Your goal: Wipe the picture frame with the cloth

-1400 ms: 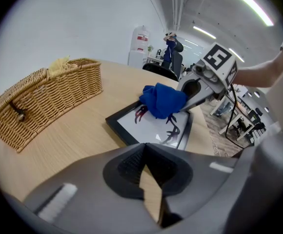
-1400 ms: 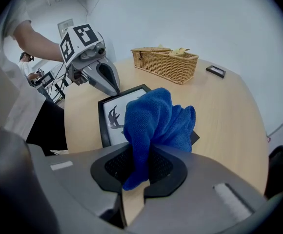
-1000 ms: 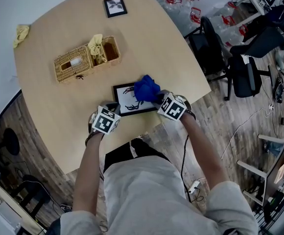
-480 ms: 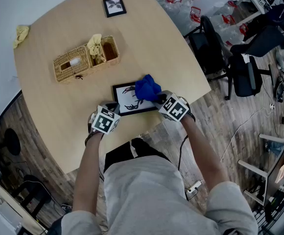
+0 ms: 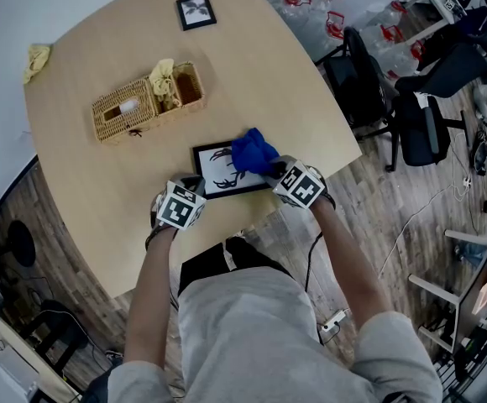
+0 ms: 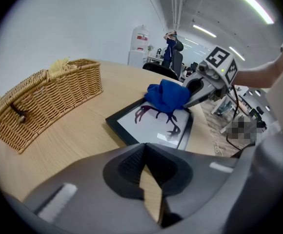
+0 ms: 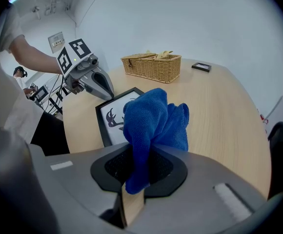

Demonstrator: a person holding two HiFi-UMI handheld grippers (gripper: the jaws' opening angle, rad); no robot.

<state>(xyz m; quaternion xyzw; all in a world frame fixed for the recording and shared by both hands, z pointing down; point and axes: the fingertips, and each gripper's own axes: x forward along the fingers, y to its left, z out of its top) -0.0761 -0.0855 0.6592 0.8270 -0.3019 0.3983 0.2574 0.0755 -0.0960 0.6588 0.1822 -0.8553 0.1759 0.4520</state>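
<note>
Far left, a yellow rag (image 5: 35, 57) sits at the counter's (image 5: 294, 91) far-left corner, well apart from everything else. Next comes the wicker basket (image 5: 134, 107). Its left half is lidded, and its right half is open with another yellow cloth (image 5: 164, 78) spilling out. A bare strip of counter lies between the basket and the frame (image 5: 218, 177), so you have room on the far side.

Your left tongs (image 5: 193, 183) are together on nothing, with the tip just beside the frame's near-left corner. You can't tell from here whether it touches.

The frame lies flat close to the counter's near edge, with little margin on that side. It has a black border and a white print with a dark antlered shape.

The cloth (image 5: 252, 151) is blue and bunched, and it rests on the frame's right end. Your right tongs (image 5: 275, 170) are clamped on it, with a tail of it hanging down between the jaws.

Right of the frame the counter is bare up to its right corner. A small frame (image 5: 196, 11) lies at the far edge. Black chairs (image 5: 369, 82) stand on the floor off the right edge.

The cubes on both tongs show black-and-white square markers.
</note>
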